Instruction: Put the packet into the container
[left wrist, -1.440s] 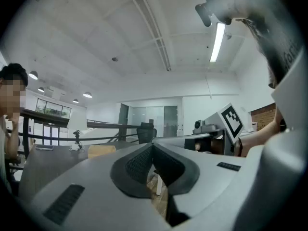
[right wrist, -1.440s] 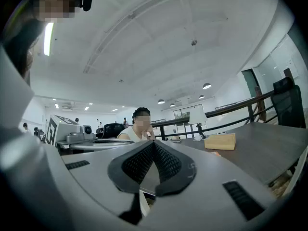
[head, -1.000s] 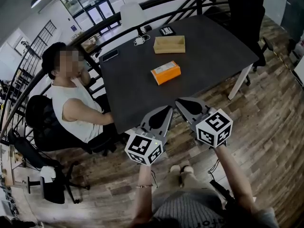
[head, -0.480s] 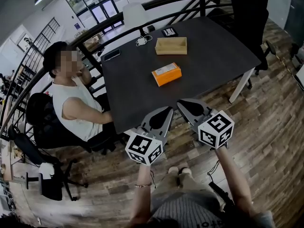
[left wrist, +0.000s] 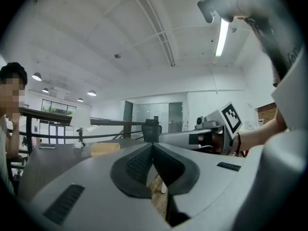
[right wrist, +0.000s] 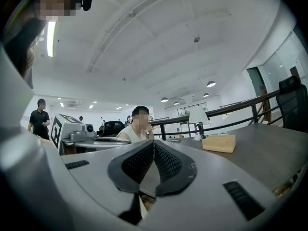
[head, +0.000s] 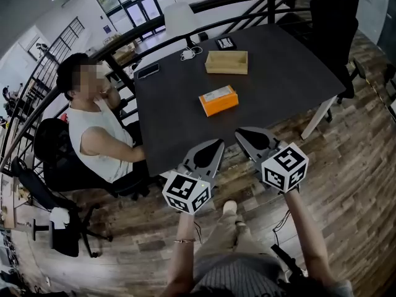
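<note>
The left tongs point(head: 218, 144) and right tongs point(head: 240, 132) are clenched and empty, lower centre, by the table point(head: 167, 116) edge. The orange packet point(head: 218, 100) lies just below the container point(head: 226, 62).

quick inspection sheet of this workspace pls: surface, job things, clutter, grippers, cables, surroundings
surface: dark rectangular table, mostly bare
job's things: orange rectangular packet lying mid-table; open tan wooden box container beyond it, apart, nothing seen inside
clutter: black flat phone; small black patterned item at the far edge
grippers: left gripper and right gripper both have fingers together, nothing between them, short of the table's near edge
cables: white coiled cable near the far edge
surroundings: seated person in white sleeveless top; black office chair; wood-plank floor
</note>
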### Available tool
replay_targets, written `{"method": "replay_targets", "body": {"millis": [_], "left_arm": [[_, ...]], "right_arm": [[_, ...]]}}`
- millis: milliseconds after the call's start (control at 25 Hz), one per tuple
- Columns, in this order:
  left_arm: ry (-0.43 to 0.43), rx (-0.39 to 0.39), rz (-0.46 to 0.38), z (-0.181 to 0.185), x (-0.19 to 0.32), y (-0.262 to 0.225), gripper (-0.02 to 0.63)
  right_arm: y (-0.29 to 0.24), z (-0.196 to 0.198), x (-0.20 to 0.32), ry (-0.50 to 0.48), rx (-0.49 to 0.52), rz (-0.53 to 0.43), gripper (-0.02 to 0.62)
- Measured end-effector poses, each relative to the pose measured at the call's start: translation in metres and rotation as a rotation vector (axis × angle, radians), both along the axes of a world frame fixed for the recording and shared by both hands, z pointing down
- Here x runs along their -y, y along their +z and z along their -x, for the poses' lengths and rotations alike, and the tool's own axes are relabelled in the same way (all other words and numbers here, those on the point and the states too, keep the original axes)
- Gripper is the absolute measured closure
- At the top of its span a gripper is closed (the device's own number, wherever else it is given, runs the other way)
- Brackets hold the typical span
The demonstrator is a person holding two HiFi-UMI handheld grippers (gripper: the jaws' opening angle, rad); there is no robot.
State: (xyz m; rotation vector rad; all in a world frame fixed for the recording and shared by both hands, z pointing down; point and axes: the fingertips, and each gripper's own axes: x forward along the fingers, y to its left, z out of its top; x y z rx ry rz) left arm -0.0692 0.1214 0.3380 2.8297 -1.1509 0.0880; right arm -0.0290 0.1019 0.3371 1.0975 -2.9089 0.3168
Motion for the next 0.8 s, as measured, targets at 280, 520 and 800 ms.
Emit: {"method": "replay_targets", "body": {"millis": [280,520,800], "left_arm": [[0.006,0.001,0.016,-0.002,0.033,0.011,0.598],[0.0,-0.022,0.031,0.005,0.077,0.023,0.598],[0.011,-0.034,0.035,0.005,0.132,0.026,0.598]], "right_arm": [[0.01,-0.004,0.032,-0.029,-0.022,0.024,0.583],[0.017,0.0,0.075,-0.051,-0.047,0.02,0.583],[0.023,0.003,0.13,-0.078,-0.069,0.038,0.583]]}}
